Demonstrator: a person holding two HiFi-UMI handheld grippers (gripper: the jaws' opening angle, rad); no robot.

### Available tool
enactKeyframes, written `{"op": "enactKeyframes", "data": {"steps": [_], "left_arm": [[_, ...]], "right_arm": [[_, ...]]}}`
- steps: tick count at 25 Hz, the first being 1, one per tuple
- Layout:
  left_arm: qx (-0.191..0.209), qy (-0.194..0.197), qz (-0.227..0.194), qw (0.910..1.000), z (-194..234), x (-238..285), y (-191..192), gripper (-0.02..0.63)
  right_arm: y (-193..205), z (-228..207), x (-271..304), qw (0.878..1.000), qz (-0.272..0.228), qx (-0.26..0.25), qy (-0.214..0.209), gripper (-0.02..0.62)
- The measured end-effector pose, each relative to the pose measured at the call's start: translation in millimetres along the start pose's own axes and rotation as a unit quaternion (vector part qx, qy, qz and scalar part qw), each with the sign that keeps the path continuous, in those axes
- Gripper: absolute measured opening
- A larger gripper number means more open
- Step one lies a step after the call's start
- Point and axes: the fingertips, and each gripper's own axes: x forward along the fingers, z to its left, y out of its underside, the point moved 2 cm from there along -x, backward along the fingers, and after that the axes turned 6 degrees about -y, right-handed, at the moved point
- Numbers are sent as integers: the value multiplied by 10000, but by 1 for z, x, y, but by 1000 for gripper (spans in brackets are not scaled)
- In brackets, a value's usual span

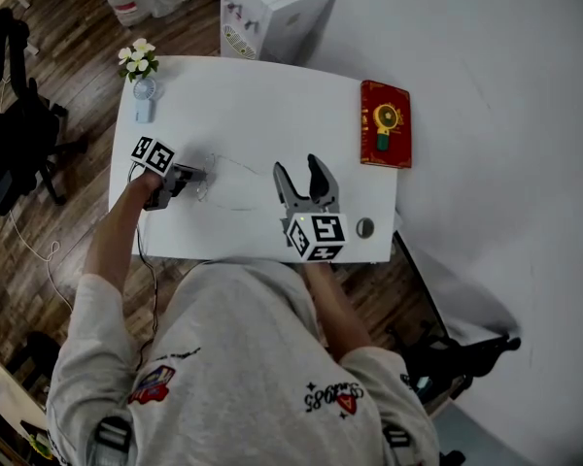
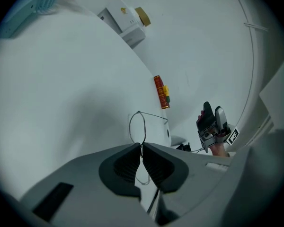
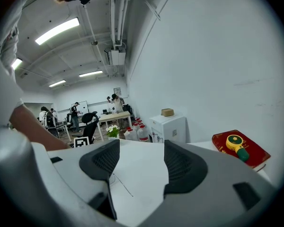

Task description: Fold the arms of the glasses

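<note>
Two claws are at work over the white table [image 1: 262, 95], and neither arm of the glasses looks folded yet. At the left edge, around ten o'clock on the tabletop, a pale blue handheld fan [image 1: 144, 101] lies with a small bunch of white flowers [image 1: 137, 59] just beyond it. Below them, near nine o'clock, the left gripper [image 1: 196, 175] points in toward the middle and slightly down. Its jaws are pressed together on the thin wire frame of the glasses [image 2: 137, 126], and one round rim stands up just past the pads. The glasses rest on the table at that gripper's three o'clock, so fine that they barely show from above. One arm runs straight away from the rim, which I take as still open.

Further right, at roughly five o'clock on the table, the right gripper [image 1: 298, 166] hovers with its jaws well apart and nothing between the pads. A thin wire end of the glasses lies on the table ahead of it, untouched. At the far right, about two o'clock, a red book [image 1: 385, 124] with a yellow and green thing on it sits near the edge, well clear of the work.

By my reckoning only the pinning of the frame is done. Both arms are left to fold, and the free claw seems placed to swing the nearer one in.
</note>
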Motion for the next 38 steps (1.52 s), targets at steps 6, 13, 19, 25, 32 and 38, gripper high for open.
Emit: {"op": "enactKeyframes", "data": {"steps": [6,13,19,25,32,38], "left_arm": [[326,-215,-369,9986,-11,-9,-2,15],[294,-758,-590,9949,-18,-27,1,15],[442,-907,-718,9923,-36,-52,10,15],[835,-900,-687,9901,-63,-78,21,15],[1243,-755,-352,9888,-90,-93,35,15],[1627,-733,-43,9839,-111,-91,46,15]], "right_arm": [[1,10,-1,10000,-42,3,-78,281],[0,26,0,9997,-110,-21,-228,281],[-8,38,1,9971,-132,40,-749,253],[-7,62,5,9810,272,190,-1910,229],[26,102,7,9006,1665,1055,-3873,176],[37,105,4,8633,2031,1728,-4285,114]]}}
